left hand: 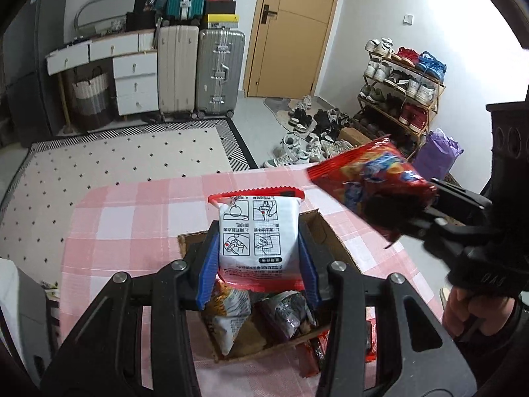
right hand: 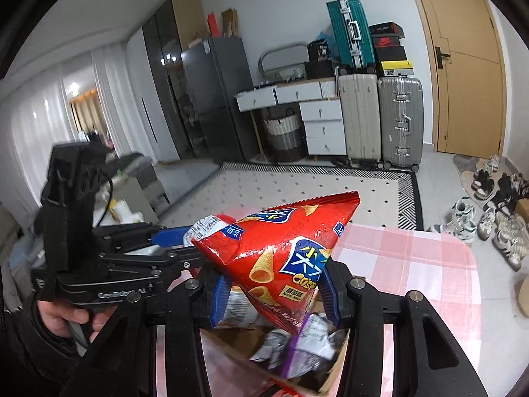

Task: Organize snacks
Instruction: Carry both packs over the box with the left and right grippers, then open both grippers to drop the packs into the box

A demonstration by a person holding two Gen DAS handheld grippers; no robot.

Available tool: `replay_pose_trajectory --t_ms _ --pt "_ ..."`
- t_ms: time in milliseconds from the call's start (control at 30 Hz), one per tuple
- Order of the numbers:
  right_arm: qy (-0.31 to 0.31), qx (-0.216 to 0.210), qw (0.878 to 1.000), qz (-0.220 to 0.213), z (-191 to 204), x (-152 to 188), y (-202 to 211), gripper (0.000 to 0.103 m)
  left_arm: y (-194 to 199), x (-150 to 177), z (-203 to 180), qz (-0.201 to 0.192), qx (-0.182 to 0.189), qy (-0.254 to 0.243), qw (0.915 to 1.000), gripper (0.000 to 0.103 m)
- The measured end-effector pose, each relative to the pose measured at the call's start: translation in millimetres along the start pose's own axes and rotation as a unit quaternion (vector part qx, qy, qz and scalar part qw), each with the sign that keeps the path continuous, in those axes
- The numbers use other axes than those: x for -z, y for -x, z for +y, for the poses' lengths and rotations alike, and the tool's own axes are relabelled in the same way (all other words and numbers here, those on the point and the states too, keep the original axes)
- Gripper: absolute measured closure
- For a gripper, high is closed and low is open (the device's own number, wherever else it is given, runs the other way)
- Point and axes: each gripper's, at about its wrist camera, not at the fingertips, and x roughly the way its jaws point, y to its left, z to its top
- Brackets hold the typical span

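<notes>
Above the cardboard box (left hand: 325, 228) on the desk (left hand: 132, 211), the left gripper (left hand: 259, 264) fingers clamp a white packet (left hand: 259, 235), while the right gripper (right hand: 274, 294) fingers pinch a red snack bag (right hand: 281, 251).

the red chip bag (left hand: 370, 182) is motion-smeared in the left wrist view, print unreadable, and the right gripper (left hand: 393, 211) hides its near corner. white packet (left hand: 259, 231) covers most of the cardboard box (left hand: 334, 241), its lower edge tucked behind the blue pads. in the right wrist view the box (right hand: 334, 367) runs off the bottom edge and its snacks blur together
</notes>
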Motion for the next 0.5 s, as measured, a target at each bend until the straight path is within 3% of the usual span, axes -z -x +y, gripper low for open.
replay_pose_trajectory --t_ms 333,467,500 --pt "0.012 0.016 0.999 0.036 -12 20 -55 0.055 -68 6 13 0.037 0.011 0.0 0.9993 0.062" --pt "0.06 0.044 0.997 0.027 -5 28 -63 0.041 -86 11 20 0.05 0.012 -0.001 0.9987 0.06" --pt "0.063 0.046 0.997 0.029 -5 30 -65 0.037 -88 11 20 0.05 0.011 0.0 0.9987 0.055"
